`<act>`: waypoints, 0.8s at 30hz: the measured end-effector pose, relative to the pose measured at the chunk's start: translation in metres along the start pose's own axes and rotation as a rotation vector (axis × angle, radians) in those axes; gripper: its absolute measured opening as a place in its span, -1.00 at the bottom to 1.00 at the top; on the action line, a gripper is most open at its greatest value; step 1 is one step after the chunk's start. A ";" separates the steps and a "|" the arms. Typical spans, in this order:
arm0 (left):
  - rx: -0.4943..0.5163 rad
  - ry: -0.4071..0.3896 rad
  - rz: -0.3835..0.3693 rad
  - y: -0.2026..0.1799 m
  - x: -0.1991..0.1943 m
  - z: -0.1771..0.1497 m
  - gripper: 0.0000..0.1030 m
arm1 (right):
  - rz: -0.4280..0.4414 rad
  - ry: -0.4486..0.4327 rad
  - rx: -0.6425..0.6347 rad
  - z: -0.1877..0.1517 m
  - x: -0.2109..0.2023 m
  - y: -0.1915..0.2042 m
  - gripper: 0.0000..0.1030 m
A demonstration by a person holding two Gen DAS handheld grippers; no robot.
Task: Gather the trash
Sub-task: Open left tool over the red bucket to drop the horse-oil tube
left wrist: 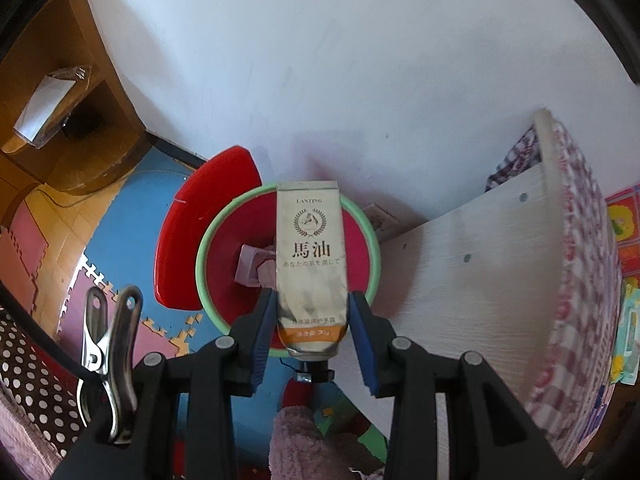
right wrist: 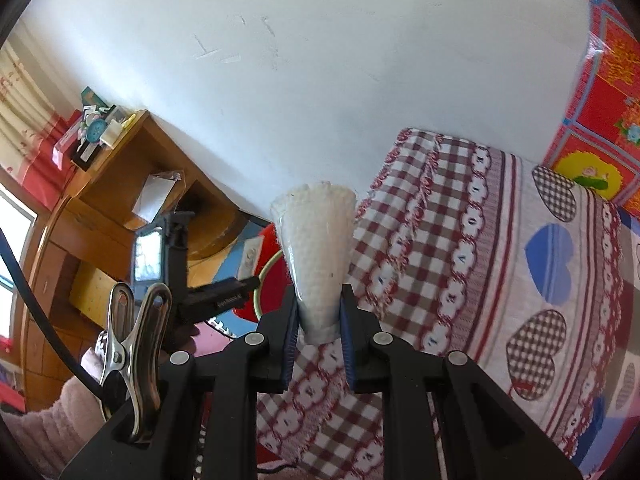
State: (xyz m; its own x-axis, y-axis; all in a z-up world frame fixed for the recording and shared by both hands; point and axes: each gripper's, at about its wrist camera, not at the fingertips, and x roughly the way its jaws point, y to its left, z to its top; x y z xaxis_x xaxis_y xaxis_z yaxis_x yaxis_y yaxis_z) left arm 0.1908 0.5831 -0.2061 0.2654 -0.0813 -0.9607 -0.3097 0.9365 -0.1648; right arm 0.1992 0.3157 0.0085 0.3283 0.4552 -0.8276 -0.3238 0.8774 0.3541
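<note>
My left gripper [left wrist: 313, 312] is shut on a silver hand-cream tube [left wrist: 310, 256] with an orange band near its cap. The tube hangs straight over a round bin [left wrist: 208, 240] with a green rim and a red liner; pinkish scraps [left wrist: 256, 266] lie inside it. A red lid [left wrist: 200, 216] stands open behind the bin on the left. My right gripper [right wrist: 319, 320] is shut on a white foam net sleeve [right wrist: 318, 252] that fans out above the pads. It hovers over a checked bedspread [right wrist: 460, 248]. The bin [right wrist: 276, 276] and the left gripper [right wrist: 224, 298] show to its left.
A white bed side panel [left wrist: 472, 272] stands right of the bin. Foam puzzle mats [left wrist: 120, 224] cover the floor. A wooden shelf unit [left wrist: 60, 120] sits far left against the white wall [left wrist: 320, 60]. A pink fuzzy sleeve [right wrist: 56, 420] shows at lower left.
</note>
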 end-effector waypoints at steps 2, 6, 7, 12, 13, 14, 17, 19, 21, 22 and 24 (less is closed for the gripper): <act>0.001 0.015 0.001 0.002 0.009 -0.001 -0.25 | 0.001 0.007 -0.003 0.003 0.006 0.003 -0.61; 0.008 0.041 0.001 0.006 0.024 -0.003 -0.25 | 0.006 0.016 -0.003 0.007 0.016 0.008 -0.61; 0.010 0.045 -0.001 0.007 0.028 -0.003 -0.25 | 0.007 0.019 -0.002 0.008 0.019 0.009 -0.61; 0.003 0.068 -0.007 0.014 0.045 -0.001 -0.25 | 0.012 0.035 -0.004 0.016 0.036 0.014 -0.61; 0.000 0.070 -0.009 0.015 0.048 0.000 -0.25 | 0.016 0.043 -0.011 0.017 0.039 0.015 -0.61; -0.004 0.075 -0.015 0.017 0.051 0.001 -0.25 | 0.019 0.047 -0.012 0.018 0.043 0.017 -0.61; -0.006 0.084 -0.020 0.019 0.059 0.004 -0.25 | 0.022 0.058 -0.020 0.021 0.053 0.021 -0.61; 0.004 0.094 -0.017 0.019 0.066 0.005 -0.25 | 0.025 0.069 -0.023 0.022 0.059 0.024 -0.61; 0.013 0.107 -0.020 0.019 0.071 0.005 -0.25 | 0.028 0.082 -0.030 0.023 0.066 0.027 -0.61; 0.016 0.110 -0.019 0.018 0.074 0.005 -0.25 | 0.031 0.088 -0.032 0.023 0.069 0.028 -0.61; 0.016 0.114 -0.018 0.018 0.077 0.005 -0.25 | 0.038 0.100 -0.040 0.023 0.074 0.032 -0.61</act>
State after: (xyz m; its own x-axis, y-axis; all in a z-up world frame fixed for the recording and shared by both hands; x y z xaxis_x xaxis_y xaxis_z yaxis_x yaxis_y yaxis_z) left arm 0.2102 0.5954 -0.2825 0.1653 -0.1356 -0.9769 -0.2906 0.9398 -0.1797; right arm 0.2335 0.3809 -0.0312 0.2258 0.4689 -0.8539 -0.3699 0.8522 0.3701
